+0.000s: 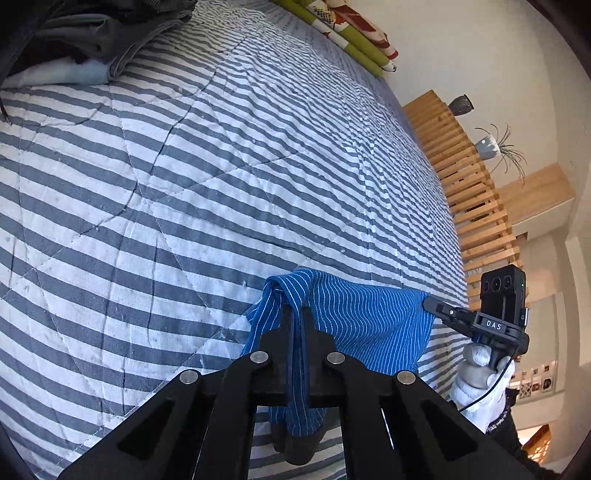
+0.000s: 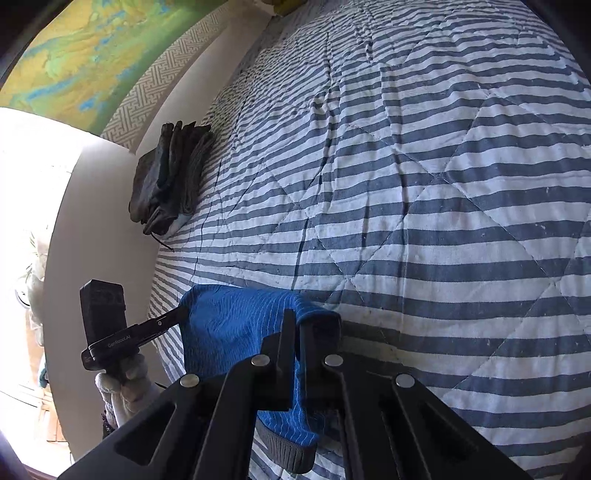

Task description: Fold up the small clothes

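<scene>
A small blue garment (image 1: 369, 321) with thin white stripes and a grey waistband hangs stretched between my two grippers, just above the striped quilt. My left gripper (image 1: 295, 310) is shut on one bunched top corner, and the cloth trails down between its fingers. In the left wrist view my right gripper (image 1: 430, 304) pinches the opposite corner, held by a white-gloved hand (image 1: 476, 369). In the right wrist view the right gripper (image 2: 297, 317) is shut on the garment (image 2: 229, 325), with the left gripper (image 2: 181, 314) clamped on the far corner.
A blue-and-white striped quilt (image 1: 184, 184) covers the bed. A stack of folded dark clothes (image 2: 170, 177) lies at the bed's edge by the wall. Green patterned pillows (image 1: 351, 29) and a slatted wooden frame (image 1: 469, 192) line the far side.
</scene>
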Motion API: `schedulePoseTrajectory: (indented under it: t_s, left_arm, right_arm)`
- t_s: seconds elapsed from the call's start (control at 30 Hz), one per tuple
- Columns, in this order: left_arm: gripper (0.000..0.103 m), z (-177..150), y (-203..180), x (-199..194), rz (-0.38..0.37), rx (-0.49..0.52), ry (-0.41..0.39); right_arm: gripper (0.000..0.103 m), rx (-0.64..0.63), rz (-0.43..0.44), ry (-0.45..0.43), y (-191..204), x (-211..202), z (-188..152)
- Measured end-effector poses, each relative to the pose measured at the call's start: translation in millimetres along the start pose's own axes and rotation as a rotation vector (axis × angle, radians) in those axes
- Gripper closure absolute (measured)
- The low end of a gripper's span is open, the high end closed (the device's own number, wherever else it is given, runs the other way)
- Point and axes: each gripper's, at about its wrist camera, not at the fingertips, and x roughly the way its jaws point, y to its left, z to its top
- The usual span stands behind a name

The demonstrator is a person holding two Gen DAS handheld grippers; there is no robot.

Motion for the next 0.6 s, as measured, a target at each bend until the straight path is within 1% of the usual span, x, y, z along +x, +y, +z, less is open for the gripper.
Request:
schedulePoseTrajectory:
  t_s: [0.07, 0.13, 0.23, 0.27, 0.3, 0.33, 0.4, 0.43, 0.47, 0.5, 0.53, 0.57, 0.6]
  left_arm:
    - [0.101, 4, -4, -2, 0.006, 0.009, -0.003]
    - [0.101, 10, -7, -2, 0.010, 0.016, -0.009]
    - [0.101, 23, -6, 0, -0.001, 0.002, -0.019]
    - [0.101, 28, -6, 4, 0.007, 0.004, -0.022]
    - [0.101, 33, -5, 10, 0.047, 0.019, -0.025]
    - [0.101, 39, -3, 18, 0.087, 0.029, -0.021]
    - [0.101, 45, 10, 36, 0.082, -0.019, 0.031]
    - [0.100, 45, 15, 40, 0.082, -0.042, 0.045]
    - [0.096, 44, 17, 39, 0.068, -0.050, 0.042]
    - [0.091, 42, 17, 32, 0.063, -0.040, 0.023]
    - [0.089, 39, 14, 24, 0.088, -0.016, -0.003]
    - [0.086, 36, 10, 15, 0.122, 0.011, -0.027]
    - [0.086, 33, 6, 6, 0.143, 0.036, -0.051]
  right_arm:
    - [0.101, -0.020, 0.003, -0.007, 3, -4, 1]
    - [0.101, -0.037, -0.029, -0.024, 5, -4, 3]
    - [0.101, -0.022, -0.018, -0.026, 4, 0, 9]
    - [0.101, -0.023, -0.021, -0.025, 3, 2, 10]
    - [0.101, -0.024, -0.030, -0.021, 2, 5, 12]
    - [0.101, -0.026, -0.041, -0.017, 0, 9, 13]
    - [0.101, -0.048, -0.087, -0.003, -4, 19, 17]
    - [0.100, -0.054, -0.108, 0.017, -8, 25, 18]
    - [0.099, -0.047, -0.116, 0.039, -12, 28, 20]
    - [0.099, -0.033, -0.103, 0.055, -16, 28, 20]
    - [0.098, -0.026, -0.088, 0.054, -17, 24, 19]
    - [0.098, -0.039, -0.094, 0.036, -15, 17, 16]
    - [0.098, -0.072, -0.118, 0.013, -10, 8, 12]
